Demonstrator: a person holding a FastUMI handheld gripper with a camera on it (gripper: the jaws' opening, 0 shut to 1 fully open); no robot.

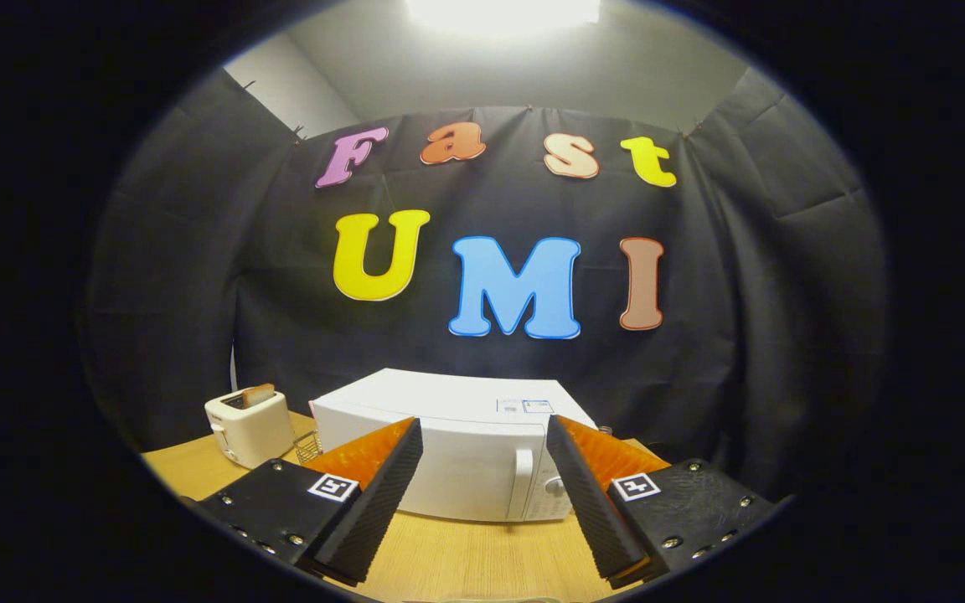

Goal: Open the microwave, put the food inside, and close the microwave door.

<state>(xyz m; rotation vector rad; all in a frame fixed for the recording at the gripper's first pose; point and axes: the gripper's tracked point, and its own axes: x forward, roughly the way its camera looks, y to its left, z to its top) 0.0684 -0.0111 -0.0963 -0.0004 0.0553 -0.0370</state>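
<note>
Claw (482,502) spread wide, gripping nothing. Microwave (449,452) straight ahead on the surface (466,561), beyond the fingers, door shut. Upright door handle (521,481) toward the right finger; probably the first target.

Your gripper (484,494) has its fingers spread apart with nothing between them, and they cover both lower front corners of the microwave (457,452). Its control knob (555,486) peeks out half-hidden behind the right finger. The wire basket (308,446) beside the toaster (250,427) is mostly concealed. The label on the microwave's top is too small to tell.
</note>
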